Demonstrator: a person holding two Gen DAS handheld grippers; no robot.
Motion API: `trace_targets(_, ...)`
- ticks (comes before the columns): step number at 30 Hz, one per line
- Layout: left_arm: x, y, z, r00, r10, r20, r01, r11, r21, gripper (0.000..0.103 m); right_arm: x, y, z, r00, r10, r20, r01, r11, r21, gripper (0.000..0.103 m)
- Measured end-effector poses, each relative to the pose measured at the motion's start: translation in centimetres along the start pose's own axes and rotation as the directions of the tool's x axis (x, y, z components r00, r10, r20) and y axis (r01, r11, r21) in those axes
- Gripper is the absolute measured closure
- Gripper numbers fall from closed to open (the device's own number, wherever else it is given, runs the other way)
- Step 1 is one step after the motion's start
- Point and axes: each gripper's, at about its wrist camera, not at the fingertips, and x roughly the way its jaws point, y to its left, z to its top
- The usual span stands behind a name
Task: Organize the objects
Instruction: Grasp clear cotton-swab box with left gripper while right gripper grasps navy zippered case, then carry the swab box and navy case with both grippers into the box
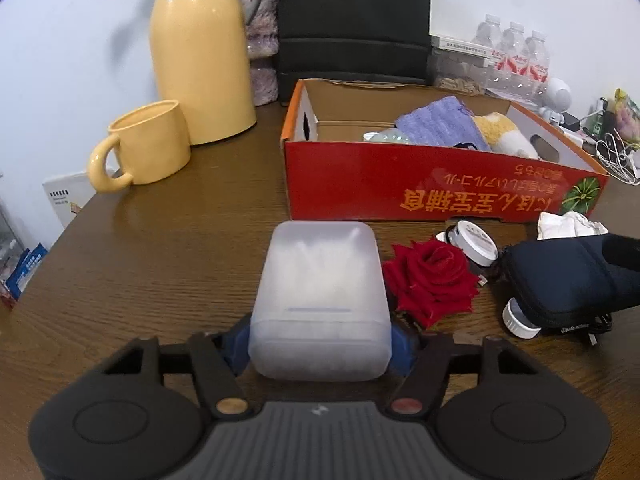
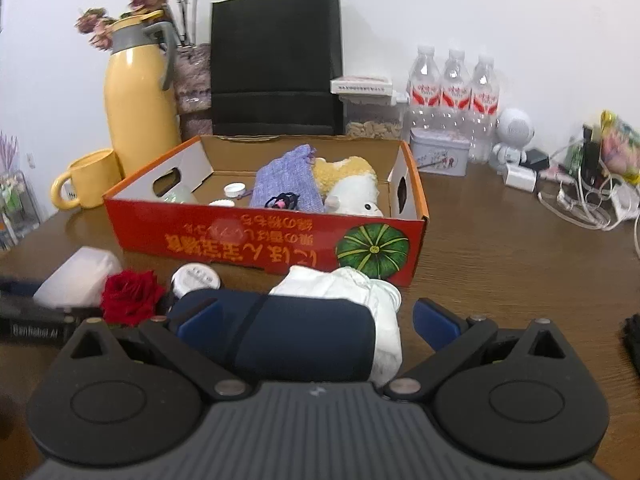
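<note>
Clamping your left claw (image 1: 320, 344) on the frosted translucent plastic box (image 1: 320, 304) just beside the red fabric rose (image 1: 430, 280), you hold your right claw (image 2: 316, 326) spread apart around the dark navy zippered pouch (image 2: 296, 336) on the brown wooden bench (image 2: 500, 264) before the red cardboard tray (image 2: 260, 240).

Frosted translucent plastic case (image 1: 320, 304) between left gripper (image 1: 320, 344) fingers; red fabric rose (image 1: 432, 280) just right; red cardboard box (image 1: 400, 180) ahead; yellow ceramic mug (image 1: 148, 144) ahead-left, tall yellow thermos jug (image 1: 200, 52) behind mug.
</note>
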Motion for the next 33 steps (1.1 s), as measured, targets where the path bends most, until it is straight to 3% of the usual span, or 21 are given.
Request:
trace_targets(1,-0.1,0.0,-0.1,1.0,0.005,0.001,-0.005,1.0,0.007,0.038,0.4,-0.2,0.1,1.0,0.003,-0.008,-0.002,1.0,0.015,0.004)
trace_targets(4,-0.4,0.0,-0.3,1.0,0.014,0.006,-0.015,1.0,0.025,0.039,1.4,-0.8,-0.1,0.998,0.046,-0.053,-0.042,0.997,0.07,0.031)
trace_targets(12,-1.4,0.6,-1.1,1.0,0.028,0.011,-0.029,0.998,0.051,0.039,-1.2,-0.8,-2.2,0.999,0.018,-0.037,-0.013,0.992,0.122,0.04)
trace_targets(27,-2.6,1.4,-2.3,0.999,0.031,0.011,-0.031,0.999,0.042,0.039,-5.1,2.5,-4.5,0.997,0.046,-0.057,-0.044,0.998,0.039,0.038)
trace_targets(28,-2.6,1.4,-2.3,0.999,0.032,0.011,-0.032,0.999,0.042,0.039,-5.2,2.6,-4.4,0.997,0.049,-0.053,-0.048,0.998,0.031,0.036)
trace_targets(32,-2.5,1.5,-2.2,0.999,0.037,0.005,-0.038,0.998,0.043,0.037,-6.0,2.7,-3.5,0.999,0.035,0.0,-0.035,0.999,-0.035,0.004)
trace_targets(33,-2.4,1.5,-2.1,0.999,0.039,0.003,-0.039,0.998,0.041,0.037,-5.9,2.8,-3.2,0.999,0.037,0.008,-0.036,0.998,-0.058,0.003)
